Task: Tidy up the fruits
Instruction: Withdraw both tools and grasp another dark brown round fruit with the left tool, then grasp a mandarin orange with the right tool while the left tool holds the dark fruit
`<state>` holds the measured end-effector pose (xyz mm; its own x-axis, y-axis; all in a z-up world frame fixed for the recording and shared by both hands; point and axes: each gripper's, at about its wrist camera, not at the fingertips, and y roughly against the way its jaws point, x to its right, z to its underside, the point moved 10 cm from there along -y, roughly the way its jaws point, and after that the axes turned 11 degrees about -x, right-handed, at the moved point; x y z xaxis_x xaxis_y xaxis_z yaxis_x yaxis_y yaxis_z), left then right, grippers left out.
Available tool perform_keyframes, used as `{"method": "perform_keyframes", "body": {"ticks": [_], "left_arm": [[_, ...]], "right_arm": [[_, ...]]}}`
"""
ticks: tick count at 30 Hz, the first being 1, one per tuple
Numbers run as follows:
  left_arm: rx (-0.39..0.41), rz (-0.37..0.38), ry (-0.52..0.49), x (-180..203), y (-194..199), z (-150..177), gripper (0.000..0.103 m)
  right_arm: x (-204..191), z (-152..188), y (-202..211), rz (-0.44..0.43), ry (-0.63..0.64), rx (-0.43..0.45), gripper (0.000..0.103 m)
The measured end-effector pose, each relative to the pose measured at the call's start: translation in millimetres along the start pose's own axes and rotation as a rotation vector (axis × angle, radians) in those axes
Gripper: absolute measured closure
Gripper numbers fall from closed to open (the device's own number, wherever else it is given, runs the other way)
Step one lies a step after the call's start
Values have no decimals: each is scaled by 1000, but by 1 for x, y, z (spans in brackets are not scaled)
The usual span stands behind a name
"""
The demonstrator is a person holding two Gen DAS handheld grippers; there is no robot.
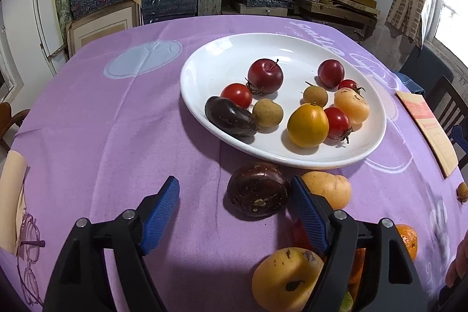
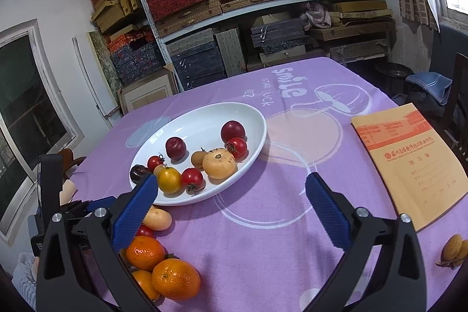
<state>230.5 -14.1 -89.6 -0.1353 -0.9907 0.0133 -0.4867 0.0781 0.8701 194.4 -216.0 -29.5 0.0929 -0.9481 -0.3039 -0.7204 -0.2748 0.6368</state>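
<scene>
A white plate (image 1: pixel 204 60) (image 2: pixel 199 119) on the purple cloth holds plums, cherry tomatoes, longans, a yellow tomato (image 1: pixel 307 125) and a dark purple fruit (image 1: pixel 231 116). My left gripper (image 1: pixel 234 187) hangs open in front of the plate. A dark brown round fruit (image 1: pixel 257 192) lies on the cloth between its fingers, close to the right pad and far from the left one. Beside it lie a tan fruit (image 1: pixel 330 186) and a spotted yellow fruit (image 1: pixel 286 277). My right gripper (image 2: pixel 231 180) stands wide open with nothing in it, above the cloth right of several mandarins (image 2: pixel 175 278).
An orange booklet (image 2: pixel 409 163) lies on the table's right side, with longans (image 2: pixel 453 250) near its front corner. Glasses (image 1: pixel 29 247) rest at the left edge. Shelves of boxes (image 2: pixel 234 5) stand behind the table, and a dark chair (image 1: pixel 450 107) stands at the right.
</scene>
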Motion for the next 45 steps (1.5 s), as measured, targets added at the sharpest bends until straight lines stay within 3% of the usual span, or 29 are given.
{"method": "perform_keyframes", "body": {"ticks": [3, 9, 13, 19, 22, 24, 27, 31, 39, 41, 45], "left_arm": [[-9, -60, 16, -12, -7, 1, 22], [-18, 59, 121, -34, -5, 2, 23], [12, 64, 97, -28, -4, -5, 23], [-28, 91, 71, -19, -15, -7, 23], [-22, 68, 79, -22, -16, -7, 24], [-15, 55, 86, -25, -15, -8, 32], [-15, 55, 94, -27, -16, -9, 35], [-16, 22, 66, -24, -16, -6, 37], [-12, 28, 73, -27, -15, -7, 43], [-10, 11, 76, -31, -14, -7, 58], [-21, -13, 122, -48, -6, 3, 58]], "right_arm": [[3, 1, -5, 15, -2, -10, 4], [11, 3, -11, 15, -30, -23, 4], [11, 5, -13, 12, -30, -31, 4], [9, 7, -15, 17, -22, -34, 4], [9, 7, -16, 19, -22, -38, 4], [9, 8, -18, 20, -21, -42, 4], [10, 9, -20, 23, -21, -48, 4], [11, 9, -21, 24, -21, -47, 4], [11, 10, -20, 26, -17, -54, 4], [12, 11, -21, 24, -20, -56, 4], [7, 13, -22, 12, -10, -72, 4]]}}
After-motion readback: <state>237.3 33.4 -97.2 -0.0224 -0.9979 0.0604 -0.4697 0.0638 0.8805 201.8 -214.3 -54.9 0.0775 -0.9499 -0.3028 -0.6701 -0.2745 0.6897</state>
